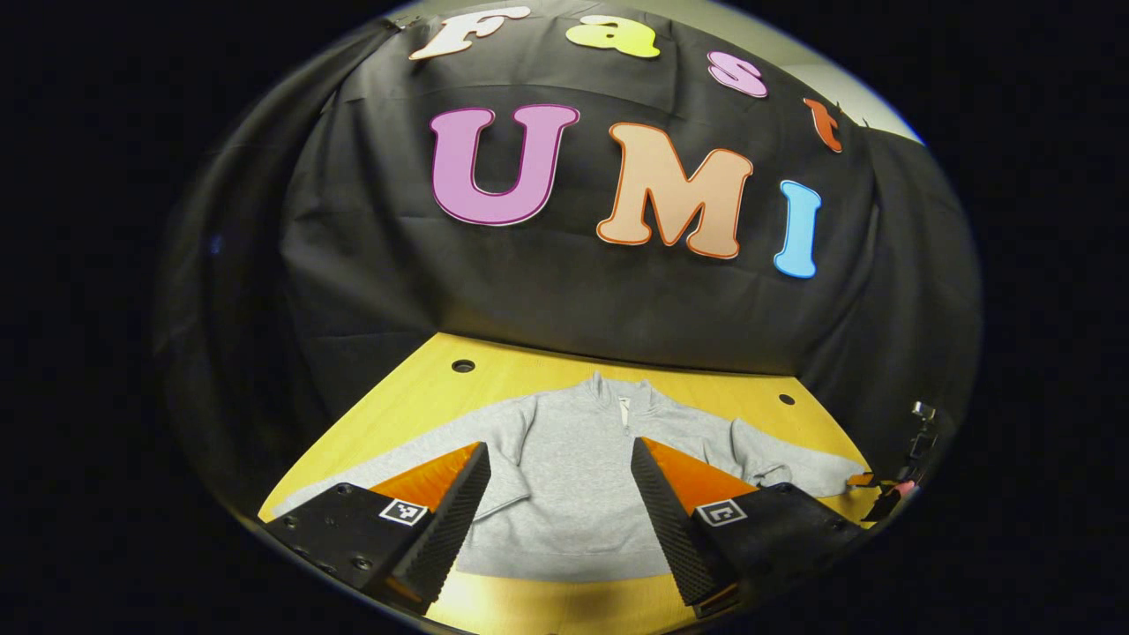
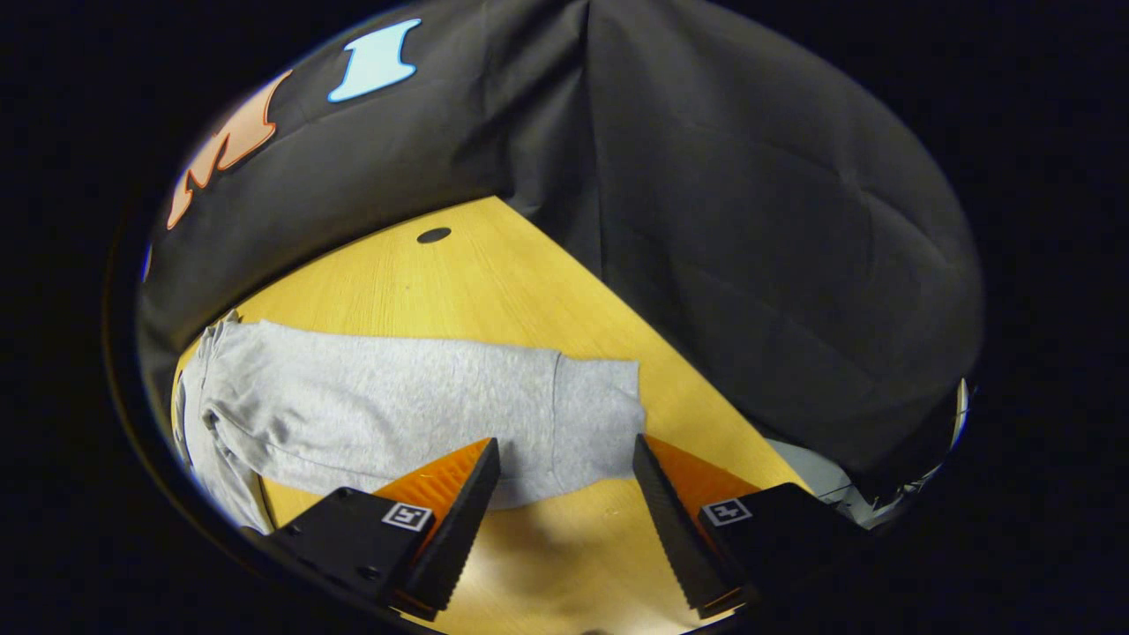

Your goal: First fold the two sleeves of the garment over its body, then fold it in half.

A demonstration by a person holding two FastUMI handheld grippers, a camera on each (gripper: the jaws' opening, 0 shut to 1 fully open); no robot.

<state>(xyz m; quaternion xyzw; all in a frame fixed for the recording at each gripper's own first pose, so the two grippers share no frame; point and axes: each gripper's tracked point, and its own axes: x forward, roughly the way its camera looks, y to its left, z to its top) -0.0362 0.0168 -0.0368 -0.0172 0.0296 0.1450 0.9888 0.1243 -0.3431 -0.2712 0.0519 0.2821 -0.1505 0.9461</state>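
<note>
The garment (image 1: 573,476) is spread flat on the worktop (image 2: 494,282), sleeves unfolded. The right hand-held gripper (image 2: 564,494) is held spread just before the sleeve cuff (image 2: 595,414), the sleeve's length running leftward. The left hand-held gripper (image 1: 560,503) is held spread over the hem.

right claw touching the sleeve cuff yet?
Cannot tell. In the right gripper view the open right claw hangs over the sleeve cuff, fingers either side; no plain contact or gap shows.
</note>
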